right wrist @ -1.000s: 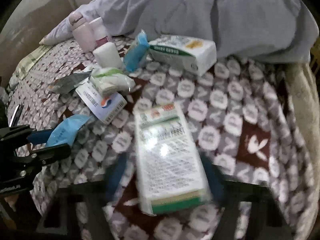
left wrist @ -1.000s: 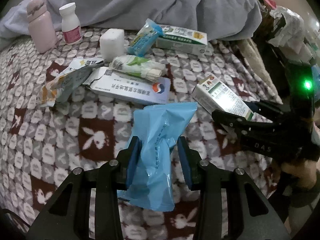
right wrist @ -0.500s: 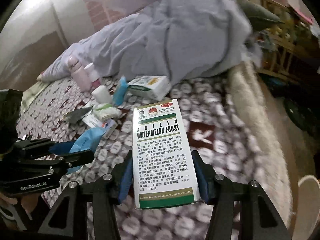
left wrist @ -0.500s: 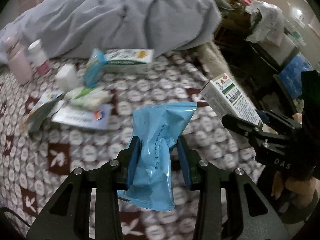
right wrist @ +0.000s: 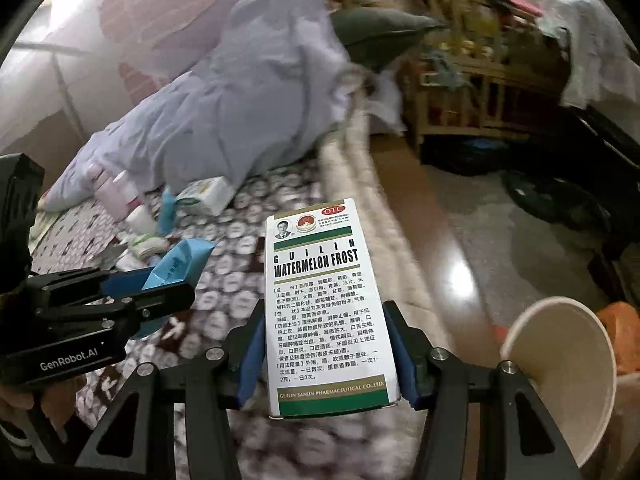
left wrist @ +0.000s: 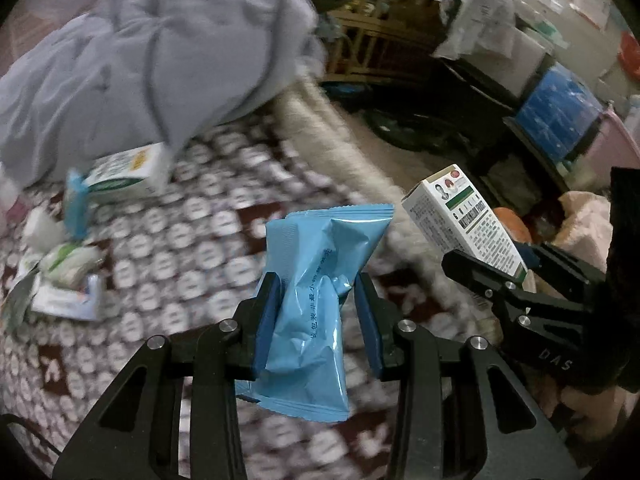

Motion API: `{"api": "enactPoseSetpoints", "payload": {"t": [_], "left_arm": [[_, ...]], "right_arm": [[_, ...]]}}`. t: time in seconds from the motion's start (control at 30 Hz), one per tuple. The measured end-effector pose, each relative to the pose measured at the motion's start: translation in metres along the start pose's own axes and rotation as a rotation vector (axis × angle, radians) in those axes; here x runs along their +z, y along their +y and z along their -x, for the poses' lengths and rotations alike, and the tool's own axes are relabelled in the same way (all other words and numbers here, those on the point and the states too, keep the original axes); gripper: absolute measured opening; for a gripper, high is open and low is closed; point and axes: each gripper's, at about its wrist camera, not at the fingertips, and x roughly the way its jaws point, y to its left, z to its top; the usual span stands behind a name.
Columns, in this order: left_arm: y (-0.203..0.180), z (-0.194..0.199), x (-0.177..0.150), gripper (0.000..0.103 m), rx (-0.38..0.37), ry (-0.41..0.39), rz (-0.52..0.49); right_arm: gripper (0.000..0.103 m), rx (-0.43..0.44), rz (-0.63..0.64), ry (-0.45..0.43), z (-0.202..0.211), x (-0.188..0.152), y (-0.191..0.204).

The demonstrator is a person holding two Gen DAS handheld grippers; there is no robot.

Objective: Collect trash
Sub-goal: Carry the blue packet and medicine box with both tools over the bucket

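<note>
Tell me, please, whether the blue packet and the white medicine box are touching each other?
Apart. The left wrist view shows the blue packet and white medicine box with patterned blanket between them.

Two handheld grippers hang side by side above the bed, both tilted downward. The left gripper (left wrist: pixel 316 312) has its blue pads (left wrist: pixel 266 320) pressed into the sides of a blue packet (left wrist: pixel 320 292), which stands between the black fingers and is pinched at its waist. The right gripper (right wrist: pixel 326 356) clamps a white box (right wrist: pixel 328 308) upright between its pads (right wrist: pixel 250 356), jaws set wider than the left's. From the left wrist, the right gripper shows at the right, close by. From the right wrist, the left gripper shows at the left, with part of a hand (right wrist: pixel 16 396) under its black body.
</note>
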Motion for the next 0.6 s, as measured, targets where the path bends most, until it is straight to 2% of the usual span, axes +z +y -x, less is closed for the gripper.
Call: {"api": "enactPoseSetpoints", "payload": {"t": [0.33,0.6], "left_arm": [[-0.087,-0.032,0.025,0.036,-0.143,0.027,-0.098],[-0.153,-0.058,0.034,0.036,-0.197,0.064,-0.172]], "right_arm": [[0.053,-0.141,-0.149,-0.029,0.038,-0.018,-0.089],[0.053,-0.234,-0.274,-0.022,0.058,-0.043,-0.158]]}}
